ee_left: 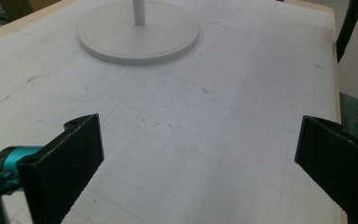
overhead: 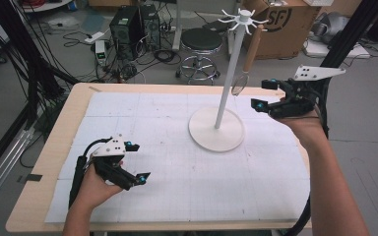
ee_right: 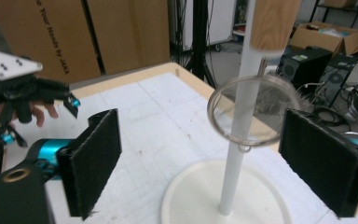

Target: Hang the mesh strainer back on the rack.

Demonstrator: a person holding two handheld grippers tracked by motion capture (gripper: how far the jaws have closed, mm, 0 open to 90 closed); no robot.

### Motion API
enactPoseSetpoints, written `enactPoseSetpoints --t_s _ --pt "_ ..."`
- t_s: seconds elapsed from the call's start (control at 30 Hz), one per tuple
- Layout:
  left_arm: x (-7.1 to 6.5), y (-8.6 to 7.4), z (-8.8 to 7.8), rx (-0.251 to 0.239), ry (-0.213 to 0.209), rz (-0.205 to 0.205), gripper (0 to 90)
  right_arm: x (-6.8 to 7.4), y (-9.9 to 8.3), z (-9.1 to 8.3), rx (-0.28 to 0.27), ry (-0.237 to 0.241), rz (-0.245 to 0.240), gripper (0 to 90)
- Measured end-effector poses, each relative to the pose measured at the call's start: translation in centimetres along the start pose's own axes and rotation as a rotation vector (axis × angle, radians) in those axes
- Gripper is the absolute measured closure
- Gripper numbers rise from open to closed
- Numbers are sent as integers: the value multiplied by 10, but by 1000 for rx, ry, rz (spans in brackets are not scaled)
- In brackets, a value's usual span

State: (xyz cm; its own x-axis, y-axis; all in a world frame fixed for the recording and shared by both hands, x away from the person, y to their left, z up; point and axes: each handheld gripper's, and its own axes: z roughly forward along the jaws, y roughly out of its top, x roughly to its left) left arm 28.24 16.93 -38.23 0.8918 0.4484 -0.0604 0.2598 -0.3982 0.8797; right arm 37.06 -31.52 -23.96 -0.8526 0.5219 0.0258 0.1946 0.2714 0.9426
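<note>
Cardboard boxes (overhead: pixel 280 24), a round black stool (overhead: pixel 201 42) and tangled cables on a grey floor lie beyond a wooden table (overhead: pixel 44 182) covered by a white gridded mat (overhead: pixel 177 162). On the mat stands a white stand (overhead: pixel 225 83), a round flat base with a slim upright pole and a crown of short hooks at its top. From one of those hooks hangs a small strainer (overhead: pixel 246 64) with a wooden handle, handle uppermost and its round mesh bowl lowest, just beside the pole and well above the base. The right gripper (overhead: pixel 268 96) is held in the air just to the right of the stand, at about the height of the mesh bowl; its fingers are spread wide and grip nothing. In the right gripper view the mesh bowl (ee_right: pixel 249 109) hangs in front of the pole between the two black pads, clear of both, with the end of the wooden handle above it. The left gripper (overhead: pixel 137 162) is low over the mat, well apart from the stand on its near left side, its fingers likewise spread wide with nothing between them. In the left gripper view the stand's base (ee_left: pixel 137 32) lies ahead on the mat.
</note>
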Motion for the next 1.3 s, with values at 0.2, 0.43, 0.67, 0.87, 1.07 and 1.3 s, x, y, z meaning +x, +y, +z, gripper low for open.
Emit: enactPoseSetpoints --t_s 0.2,0.43,0.67,0.87,1.07,1.3 --pt "1 0 -2 -2 0 1 16 7 -18 1 12 18 -7 15" --pt "1 2 -3 -11 1 -2 16 16 -36 -2 7 43 -3 3" --pt "2 6 -7 -35 0 -4 16 24 -58 2 34 57 4 3" --pt "4 7 -8 -42 2 -4 16 24 -79 2 46 62 34 3" --pt "4 7 -7 -45 -3 -13 16 23 -103 4 78 55 63 3" --pt "4 6 -8 -53 -8 -8 17 24 -123 11 112 56 99 3"
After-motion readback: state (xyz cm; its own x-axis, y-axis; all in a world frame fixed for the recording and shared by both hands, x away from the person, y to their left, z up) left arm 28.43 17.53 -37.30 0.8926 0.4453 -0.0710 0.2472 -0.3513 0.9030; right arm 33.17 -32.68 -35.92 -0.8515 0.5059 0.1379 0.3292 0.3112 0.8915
